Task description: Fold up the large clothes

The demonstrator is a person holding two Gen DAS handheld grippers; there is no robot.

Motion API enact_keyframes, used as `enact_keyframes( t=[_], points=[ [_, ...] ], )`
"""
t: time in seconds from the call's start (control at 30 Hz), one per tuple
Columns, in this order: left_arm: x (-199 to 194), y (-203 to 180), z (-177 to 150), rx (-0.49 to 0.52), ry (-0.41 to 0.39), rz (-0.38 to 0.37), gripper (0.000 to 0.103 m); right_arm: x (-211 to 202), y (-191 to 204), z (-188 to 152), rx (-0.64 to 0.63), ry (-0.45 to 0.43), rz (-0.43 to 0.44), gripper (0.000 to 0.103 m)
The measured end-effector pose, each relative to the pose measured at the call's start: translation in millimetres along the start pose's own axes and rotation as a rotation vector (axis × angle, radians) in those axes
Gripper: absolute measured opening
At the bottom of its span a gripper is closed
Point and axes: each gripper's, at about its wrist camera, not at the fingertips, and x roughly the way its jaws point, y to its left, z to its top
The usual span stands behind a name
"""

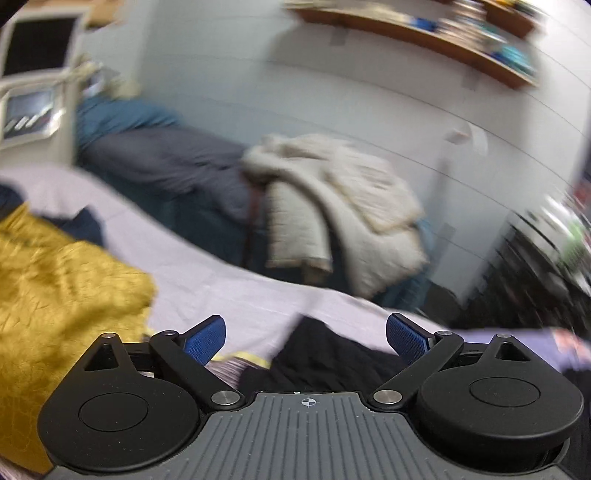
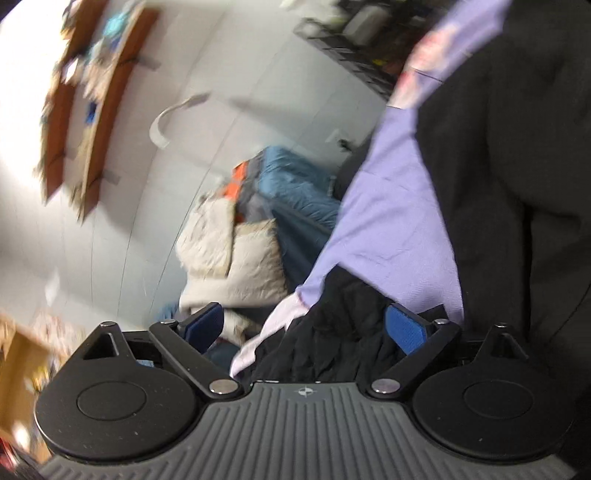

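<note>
Both the left gripper (image 1: 306,338) and right gripper (image 2: 304,326) stand spread, pinching nothing. The black garment (image 2: 498,184) on the lilac bedsheet (image 2: 391,221) looks soft and floppy; best pinched at an edge.

Honestly I can't read a single word, number or brand in either wrist view. Both are pretty motion-blurred. The wooden shelf (image 1: 424,33) has a row of colourful stuff on it, but any print there is just smeared blobs. The white screen unit (image 1: 33,74) shows a few light marks, nothing legible. The only sign I get is a small crosshair mark (image 1: 307,402) on the grey gripper body.
</note>
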Motion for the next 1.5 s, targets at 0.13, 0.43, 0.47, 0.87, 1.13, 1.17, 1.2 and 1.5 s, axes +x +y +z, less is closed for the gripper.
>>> enact_keyframes(
  t=[0.13,0.43,0.47,0.87,1.13,1.17,1.2,1.5],
  points=[
    [-10.4,-49.2,-53.1,0.198,0.041,-0.046,0.103,-12.6,50.9,-53.6,-0.468,0.029,-0.043,0.088],
    [47.0,-77.3,-119.5,0.358,0.168,0.074,0.103,37.3,67.2,-140.3,-0.82,0.19,-0.206,0.094],
    [52.7,-71.4,-116.5,0.337,0.176,0.072,0.103,40.4,61.0,-138.9,-0.808,0.187,-0.21,0.096],
    [75.5,-61.7,-119.1,0.333,0.167,0.088,0.103,65.5,47.7,-139.8,-0.819,0.207,-0.284,0.102],
    [-13.9,-32.1,-112.4,0.334,0.067,0.042,0.103,-11.4,57.2,-141.8,-0.819,0.079,-0.207,0.101],
    [-22.9,-21.6,-111.0,0.309,0.066,0.029,0.103,-23.2,56.1,-141.2,-0.817,0.066,-0.198,0.101],
    [-29.4,-9.2,-108.9,0.276,0.071,0.018,0.103,-35.3,53.3,-140.4,-0.807,0.055,-0.195,0.101],
    [-12.8,78.5,-109.1,-0.036,0.217,-0.087,0.103,-83.7,-8.2,-114.8,-0.52,0.071,-0.221,0.101]
  ],
)
